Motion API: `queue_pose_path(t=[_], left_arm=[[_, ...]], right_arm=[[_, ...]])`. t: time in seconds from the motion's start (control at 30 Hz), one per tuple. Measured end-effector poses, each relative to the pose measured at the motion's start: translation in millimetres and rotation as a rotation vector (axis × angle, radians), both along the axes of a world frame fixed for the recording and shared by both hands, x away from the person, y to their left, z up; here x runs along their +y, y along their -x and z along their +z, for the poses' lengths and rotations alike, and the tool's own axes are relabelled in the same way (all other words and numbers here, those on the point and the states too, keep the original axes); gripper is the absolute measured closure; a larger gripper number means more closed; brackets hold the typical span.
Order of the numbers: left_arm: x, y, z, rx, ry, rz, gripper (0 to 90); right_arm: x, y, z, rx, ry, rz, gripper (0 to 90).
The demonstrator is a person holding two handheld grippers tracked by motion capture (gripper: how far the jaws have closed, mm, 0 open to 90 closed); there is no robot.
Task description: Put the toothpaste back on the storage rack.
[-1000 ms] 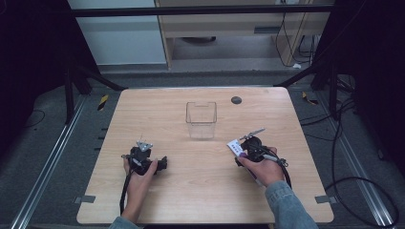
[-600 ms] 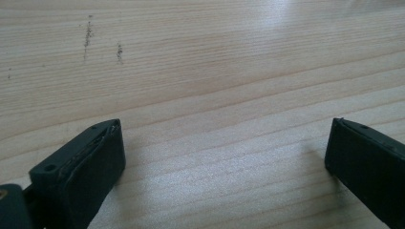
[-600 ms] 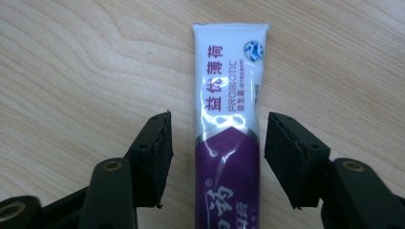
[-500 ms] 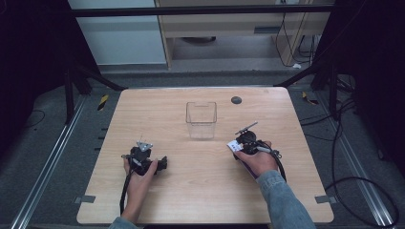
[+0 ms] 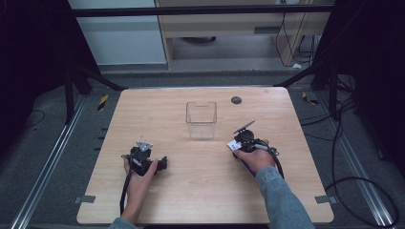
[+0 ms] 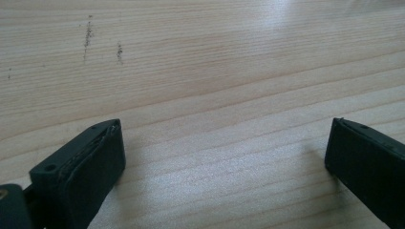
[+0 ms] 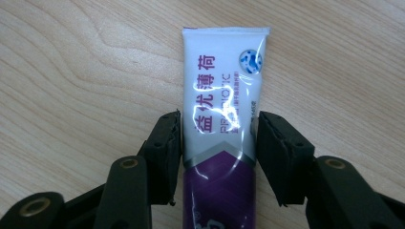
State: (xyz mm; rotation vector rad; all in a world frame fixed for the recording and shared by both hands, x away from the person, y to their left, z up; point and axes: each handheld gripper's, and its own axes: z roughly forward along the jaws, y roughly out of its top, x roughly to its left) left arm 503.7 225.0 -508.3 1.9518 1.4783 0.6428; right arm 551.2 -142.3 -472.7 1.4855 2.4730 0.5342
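Clear plastic box [image 5: 201,120] stands open-topped on table [image 5: 200,191].

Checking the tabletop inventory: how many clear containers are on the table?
1. The clear container stands upright toward the table's far middle, apart from both tongs and from the tube in the right tongs.

table [image 5: 200,191]: light wood | on it: clear box [image 5: 201,120], black disc [image 5: 236,100]

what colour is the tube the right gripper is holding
White at the crimped end and purple toward the other, with purple lettering: the tube shows best in the right gripper view.
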Motion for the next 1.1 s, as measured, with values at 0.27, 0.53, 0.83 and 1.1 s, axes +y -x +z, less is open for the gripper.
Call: queue_pose_path(t=[0.27,0.53,0.83,1.1], left_arm=[[0.0,0.0,0.0,0.0,0.0,0.0,0.0],[0.0,0.0,0.0,0.0,0.0,0.0,0.0],[0.0,0.0,0.0,0.0,0.0,0.0,0.0],[0.0,-0.1,0.0,0.0,0.0,0.0,0.0]], right_arm=[[1.0,-0.7,-0.7,0.0,0.011,-0.003,53.5],[0.3,-1.3,-0.6,-0.006,0.023,0.007,55.8],[-1.3,-0.6,1.7,-0.002,0.028,-0.006,67.5],[-3.4,1.8,7.8,-0.025,0.019,-0.012,78.4]])
